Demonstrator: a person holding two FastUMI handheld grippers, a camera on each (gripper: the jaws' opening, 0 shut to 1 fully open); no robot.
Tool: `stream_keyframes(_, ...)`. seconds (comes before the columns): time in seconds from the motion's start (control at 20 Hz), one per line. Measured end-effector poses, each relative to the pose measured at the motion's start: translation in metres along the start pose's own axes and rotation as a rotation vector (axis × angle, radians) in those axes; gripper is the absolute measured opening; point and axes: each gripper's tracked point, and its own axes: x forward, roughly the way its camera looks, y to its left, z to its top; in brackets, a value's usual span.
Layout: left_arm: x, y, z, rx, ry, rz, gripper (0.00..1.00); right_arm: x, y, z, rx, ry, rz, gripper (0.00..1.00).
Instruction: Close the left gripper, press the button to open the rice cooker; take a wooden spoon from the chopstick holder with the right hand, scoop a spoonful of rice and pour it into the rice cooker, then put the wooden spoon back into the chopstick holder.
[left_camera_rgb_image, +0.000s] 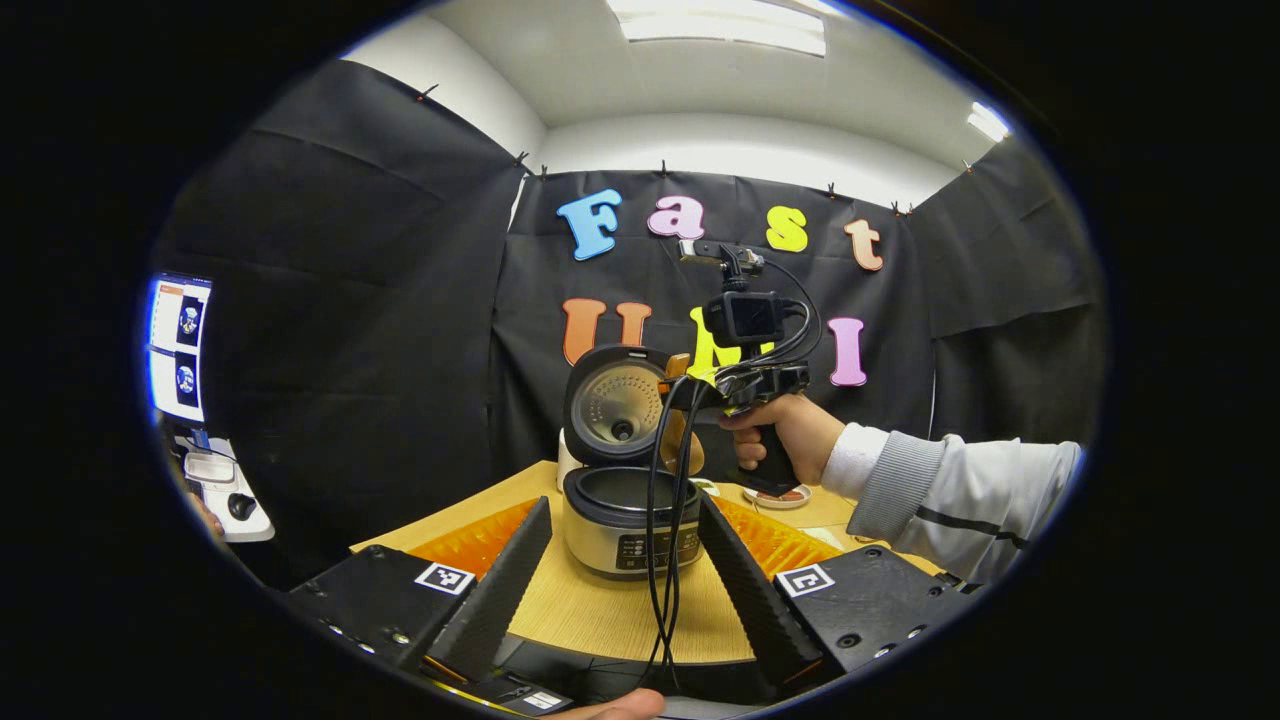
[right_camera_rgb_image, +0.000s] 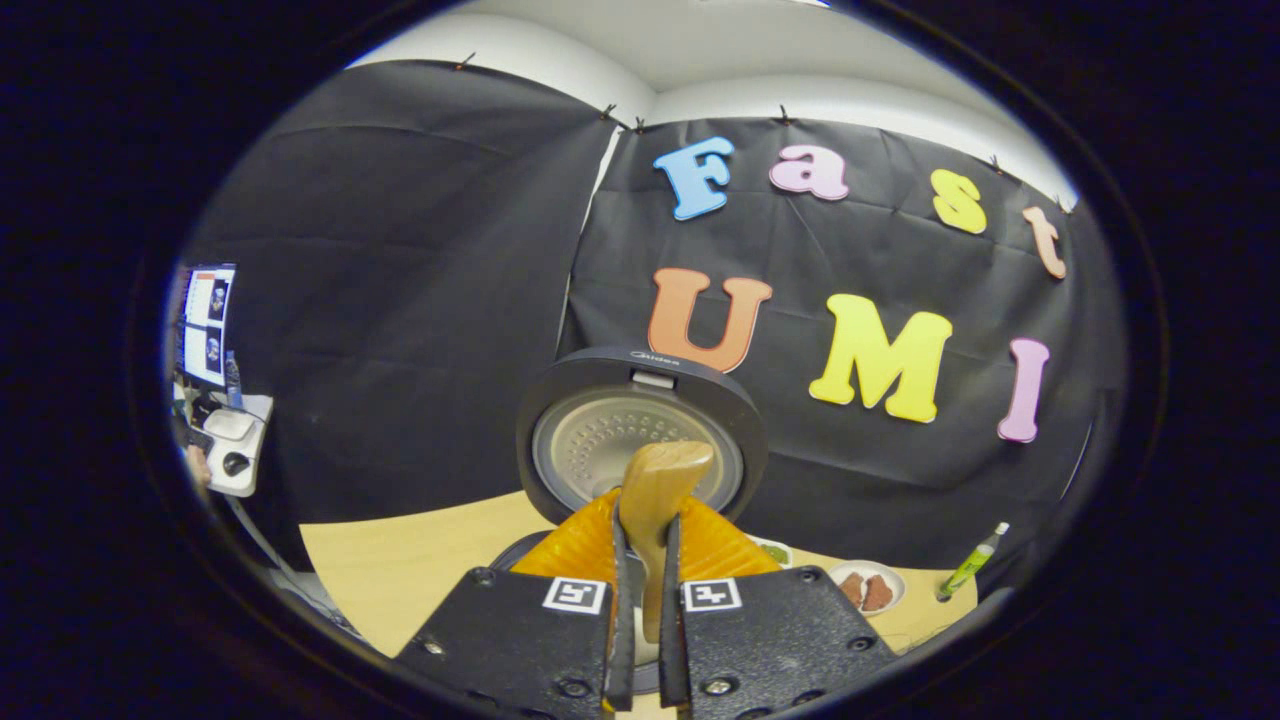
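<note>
Standing on the pale wood-grain table (left_camera_rgb_image: 600, 610), the one rice cooker (left_camera_rgb_image: 630, 525) had a round, brushed-metal body with a dark control panel on its front, and its lid (left_camera_rgb_image: 615, 405) was tipped up and back, showing a dimpled metal inner plate with a small round vent. The dark inner pot sat open below it. In the left gripper view the left gripper (left_camera_rgb_image: 625, 560) pointed at the cooker from the near side, its two ridged, wedge-shaped fingers (left_camera_rgb_image: 500, 590) spread well apart with the cooker framed between them, touching nothing. Farther off, a hand (left_camera_rgb_image: 785, 435) in a light ribbed sleeve (left_camera_rgb_image: 950, 495) held the right gripper (left_camera_rgb_image: 690, 400) just above the open pot, two black cables looping down in front of the cooker. In the right gripper view the right gripper's fingers (right_camera_rgb_image: 615, 600) were clamped together on the smooth handle of one wooden spoon (right_camera_rgb_image: 655, 495), its rounded bowl rising upright between them and lying in front of the lid's inner plate. Two small dishes (right_camera_rgb_image: 868, 588) lay on the table to the right, one with brownish pieces, and one green pen-like stick (right_camera_rgb_image: 972, 562) leaned near the table's edge.
</note>
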Motion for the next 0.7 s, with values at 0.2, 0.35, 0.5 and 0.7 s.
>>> stream_keyframes(0.2,0.002,0.001,-0.001,0.001,-0.005,0.003,0.94,-0.01,-0.033,0.004,0.062,0.003,-0.055,0.13)
stream_keyframes(0.35,0.0,0.0,-0.002,0.003,-0.004,0.004,0.94,-0.017,-0.064,0.005,0.116,0.011,-0.089,0.15)
stream_keyframes(0.5,-0.001,-0.002,0.0,0.006,-0.009,0.001,0.94,-0.03,-0.103,0.008,0.123,0.013,-0.14,0.15)
stream_keyframes(0.7,0.002,0.002,-0.002,-0.008,-0.001,0.005,0.94,-0.05,-0.154,0.01,0.119,0.005,-0.203,0.15)
